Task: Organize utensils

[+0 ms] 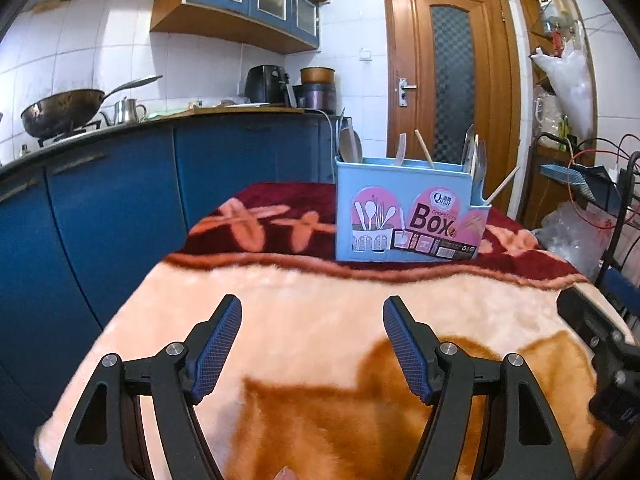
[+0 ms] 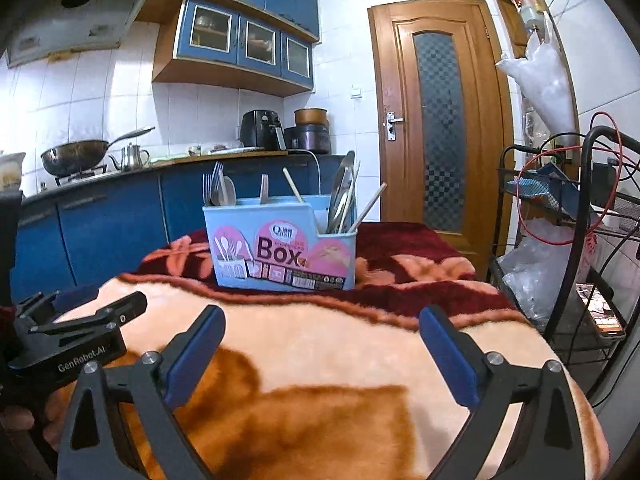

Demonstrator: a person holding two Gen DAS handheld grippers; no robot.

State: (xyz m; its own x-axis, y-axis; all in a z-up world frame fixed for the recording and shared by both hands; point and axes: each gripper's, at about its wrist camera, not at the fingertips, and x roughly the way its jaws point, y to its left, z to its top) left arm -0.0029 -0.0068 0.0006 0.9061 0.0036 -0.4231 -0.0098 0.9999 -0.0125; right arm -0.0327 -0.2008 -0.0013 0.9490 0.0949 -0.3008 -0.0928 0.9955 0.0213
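- Your left gripper (image 1: 312,340) has its fingers spread wide, nothing between them, just blanket (image 1: 320,300) underneath.
- Your right gripper (image 2: 322,350) is the same deal: fingers wide apart and empty.
- The box (image 2: 280,244) sits upright at the far end of the table, well apart from both grippers.
- Utensils (image 2: 340,200) stick up out of its compartments: forks and spoons left, chopsticks right.

A home kitchen: white tiled walls (image 2: 80,92) back a run of blue base cabinets (image 1: 116,200) and glass-fronted blue wall cabinets (image 2: 244,40). A blackened wok (image 1: 60,114) sits on the gas hob beside a steel kettle (image 2: 130,158), under a range hood (image 2: 72,12). An air fryer (image 2: 262,130) and a rice cooker (image 2: 310,132) stand on the counter near a wooden door (image 2: 436,120).
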